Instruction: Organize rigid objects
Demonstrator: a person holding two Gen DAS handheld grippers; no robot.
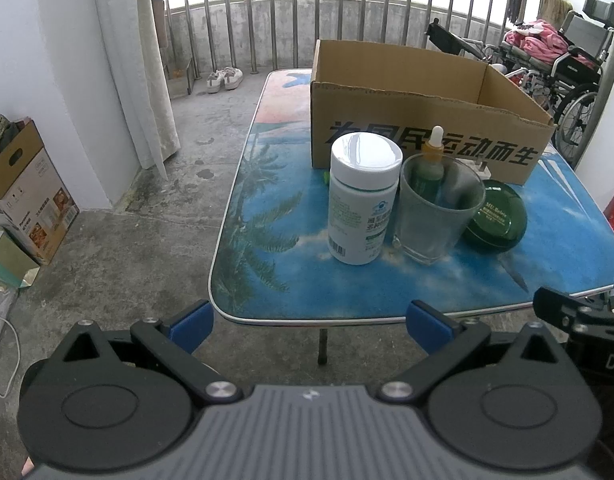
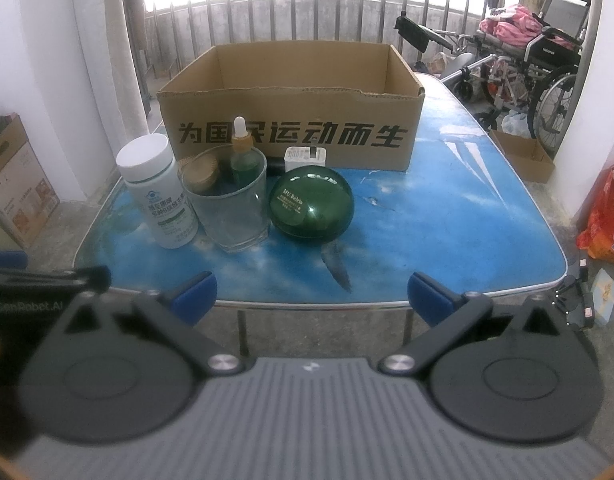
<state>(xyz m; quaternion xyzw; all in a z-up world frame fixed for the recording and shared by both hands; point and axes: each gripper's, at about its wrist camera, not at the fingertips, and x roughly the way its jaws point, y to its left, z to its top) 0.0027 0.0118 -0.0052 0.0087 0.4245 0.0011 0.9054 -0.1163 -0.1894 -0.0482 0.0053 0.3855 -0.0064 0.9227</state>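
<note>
while both grippers hang level off the table's [image 2: 467, 240] near edge, the left gripper [image 1: 309, 322] and right gripper [image 2: 311, 294] each hold their blue jaws spread wide on nothing. a white bottle [image 2: 159, 196], a clear glass [image 2: 231, 208] and a green jar [image 2: 311, 208] stand in a close row. behind them sit a dropper bottle [image 2: 242, 156] and an open cardboard box [image 2: 291, 120].

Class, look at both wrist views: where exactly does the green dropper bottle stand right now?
The green dropper bottle stands upright on the table just behind the clear glass, before the cardboard box, with the white bottle to its left.
</note>
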